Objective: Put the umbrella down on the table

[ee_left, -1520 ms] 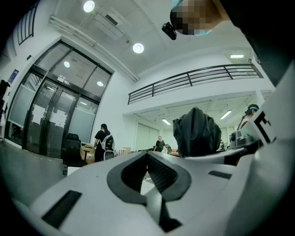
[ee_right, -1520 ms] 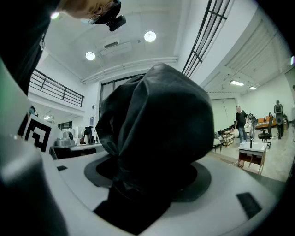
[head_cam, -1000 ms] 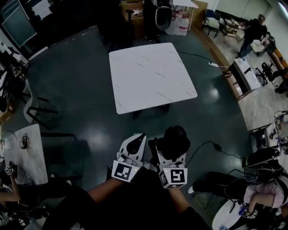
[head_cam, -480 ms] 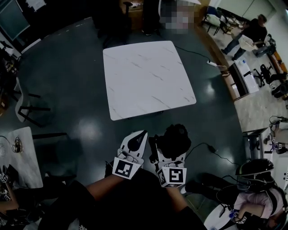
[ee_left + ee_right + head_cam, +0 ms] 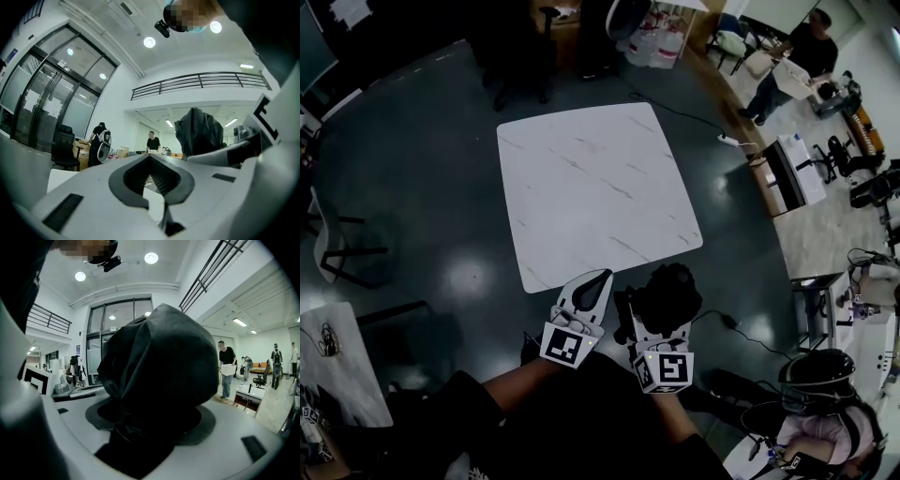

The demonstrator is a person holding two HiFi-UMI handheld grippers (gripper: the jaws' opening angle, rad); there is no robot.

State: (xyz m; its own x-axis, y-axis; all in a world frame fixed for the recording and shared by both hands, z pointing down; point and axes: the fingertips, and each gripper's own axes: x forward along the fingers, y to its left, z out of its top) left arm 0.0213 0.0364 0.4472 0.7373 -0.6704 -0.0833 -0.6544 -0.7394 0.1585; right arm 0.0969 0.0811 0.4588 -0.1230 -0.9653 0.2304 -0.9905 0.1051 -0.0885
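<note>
One umbrella (image 5: 668, 291) clamped in right gripper (image 5: 657, 309); left gripper (image 5: 590, 287) closed, table (image 5: 591, 187) ahead

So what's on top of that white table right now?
Nothing visible: the table has a bare white top. The black umbrella sits clamped in the right gripper, short of the near edge. The tip of the left gripper covers a sliver of that edge.

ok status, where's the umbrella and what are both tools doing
Left tool shut, empty. Right tool shut on the black umbrella. Umbrella not yet down; table just ahead, nothing on its top.
</note>
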